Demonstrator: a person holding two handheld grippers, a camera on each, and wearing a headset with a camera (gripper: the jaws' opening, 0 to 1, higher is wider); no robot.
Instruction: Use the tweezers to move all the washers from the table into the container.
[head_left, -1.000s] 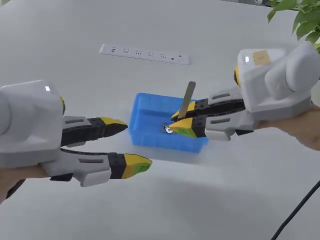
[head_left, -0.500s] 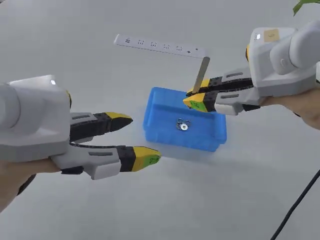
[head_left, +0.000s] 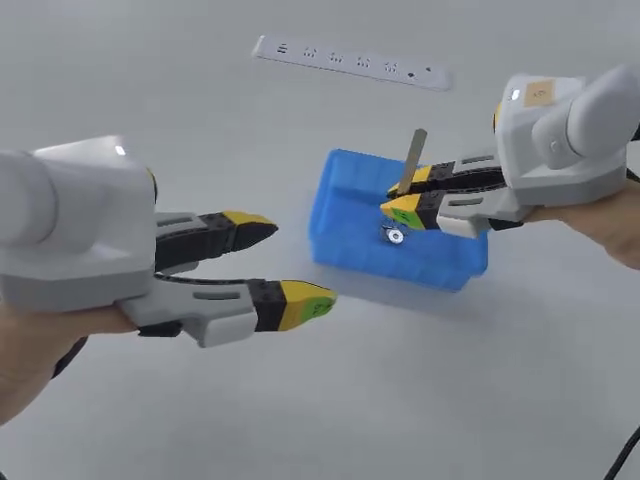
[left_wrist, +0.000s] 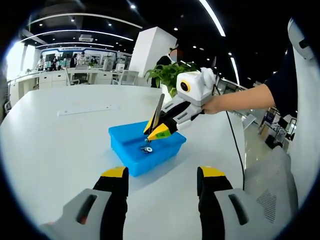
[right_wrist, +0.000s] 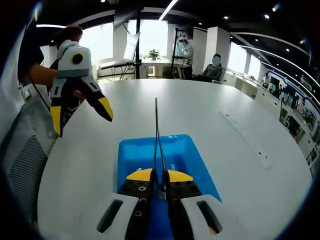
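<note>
Compared with half a second ago, the right gripper (head_left: 403, 197) sits closer over the washers (head_left: 395, 236) lying inside the blue container (head_left: 390, 262), its jaws clamping the tweezers (head_left: 413, 158), whose tips look too small to tell their state, while the left gripper (head_left: 303, 262), jaws spread, hovers at the container's 8 o'clock.

Round white table (head_left: 180, 130), blue container (head_left: 400, 263) resting on it, white power strip (head_left: 350, 61) lying well beyond the container

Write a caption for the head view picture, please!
The right gripper holds tweezers above washers in the blue container, while the open left gripper hovers nearby.
</note>
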